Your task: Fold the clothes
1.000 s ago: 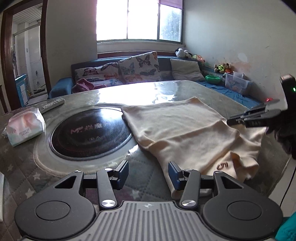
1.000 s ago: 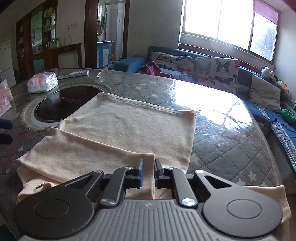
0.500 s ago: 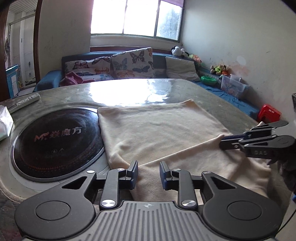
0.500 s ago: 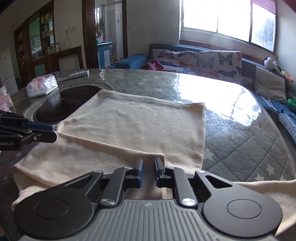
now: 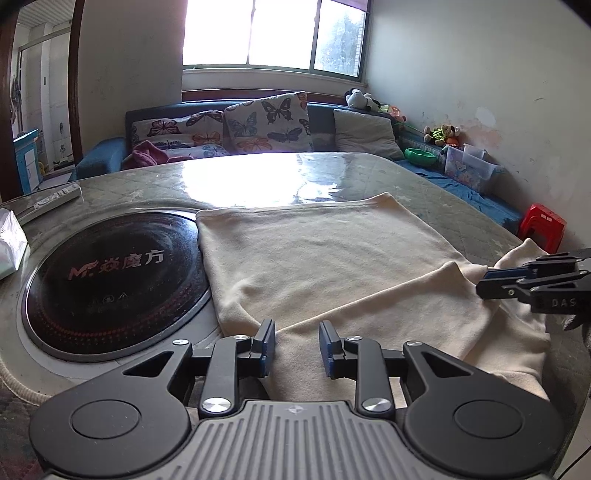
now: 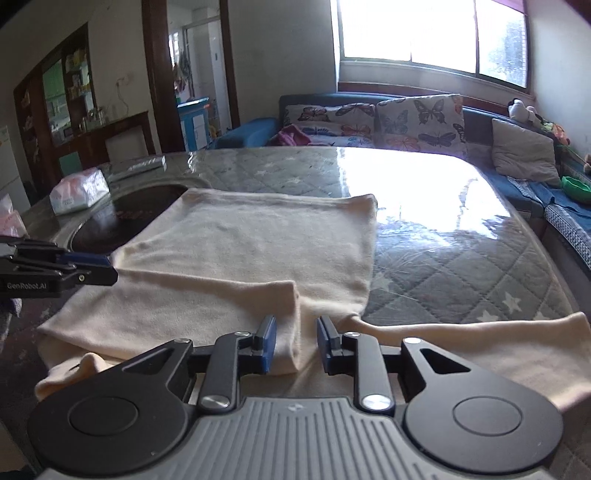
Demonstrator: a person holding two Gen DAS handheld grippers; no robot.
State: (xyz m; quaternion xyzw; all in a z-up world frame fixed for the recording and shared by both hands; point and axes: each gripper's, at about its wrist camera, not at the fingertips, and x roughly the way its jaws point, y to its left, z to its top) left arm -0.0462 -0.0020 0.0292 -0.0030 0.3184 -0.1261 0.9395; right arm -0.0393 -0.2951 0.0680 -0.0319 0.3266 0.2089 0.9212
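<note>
Left wrist view: cream garment lies part-folded on the counter, near flap turned over, sleeve trailing; left tool and right tool both gape empty, further folds outstanding.

Bright window, butterfly-cushioned sofa, white walls

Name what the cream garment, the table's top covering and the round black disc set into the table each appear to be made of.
Cream garment: soft matte knit, probably cotton or fleece; it drapes and creases. Table covering: clear glossy plastic or glass over quilted grey fabric; strong window glare. Black disc: smooth glassy panel, likely ceramic glass; faint sheen, printed logo.
</note>
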